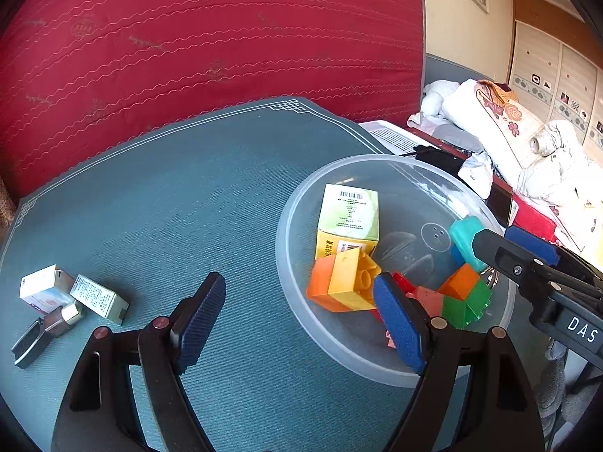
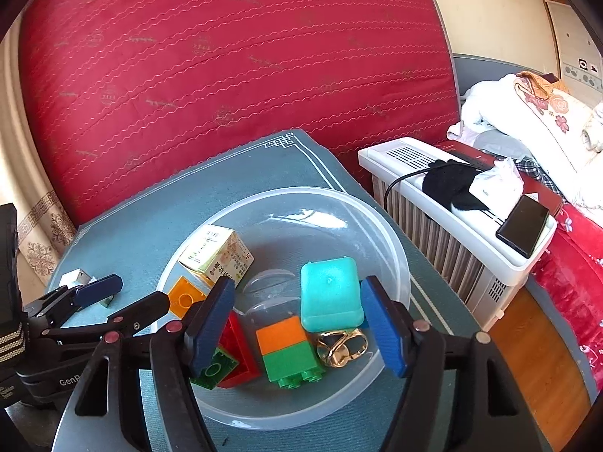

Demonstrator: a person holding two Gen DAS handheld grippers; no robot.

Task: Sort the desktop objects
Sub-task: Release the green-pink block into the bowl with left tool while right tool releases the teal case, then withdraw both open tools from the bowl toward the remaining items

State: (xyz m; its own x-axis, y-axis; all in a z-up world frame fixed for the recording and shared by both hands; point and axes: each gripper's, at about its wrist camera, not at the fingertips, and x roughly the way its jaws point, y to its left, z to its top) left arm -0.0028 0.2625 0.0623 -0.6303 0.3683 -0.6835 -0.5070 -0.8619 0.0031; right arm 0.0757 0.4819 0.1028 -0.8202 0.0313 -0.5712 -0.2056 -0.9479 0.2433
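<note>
Left wrist view: the left gripper (image 1: 301,312) hangs over the teal worktop (image 1: 169,207) with its blue pads spread wide and nothing between them. Its right pad sits over the near rim of a clear plastic bowl (image 1: 301,196). In the bowl lie a green and yellow carton (image 1: 348,218), an orange and yellow block (image 1: 343,282), red pieces (image 1: 403,282), an orange and green block (image 1: 467,293) and a teal box (image 1: 465,237). The right gripper (image 1: 501,245) reaches in from the right edge, just beside the teal box; whether it touches it cannot be told from here. Far to the left on the worktop lie two small white cartons (image 1: 71,293), touching, and a small grey metal thing (image 1: 45,327) in front of them.

Right wrist view: the right gripper (image 2: 297,324) is held over the bowl (image 2: 392,256) with its pads apart. The teal box (image 2: 329,299) lies in the bowl between them, close to the right pad, with a gap to the left pad; it is not pinched. Just in front of it lie the orange and green block (image 2: 288,350) and a gold metal clip (image 2: 341,346). A red block (image 2: 239,350) and a green block (image 2: 215,371) sit partly behind the left pad. The carton (image 2: 216,252) leans at the bowl's far left. The left gripper (image 2: 120,301) shows at the left, its fingers spread and empty, over the worktop (image 2: 245,173).
</note>
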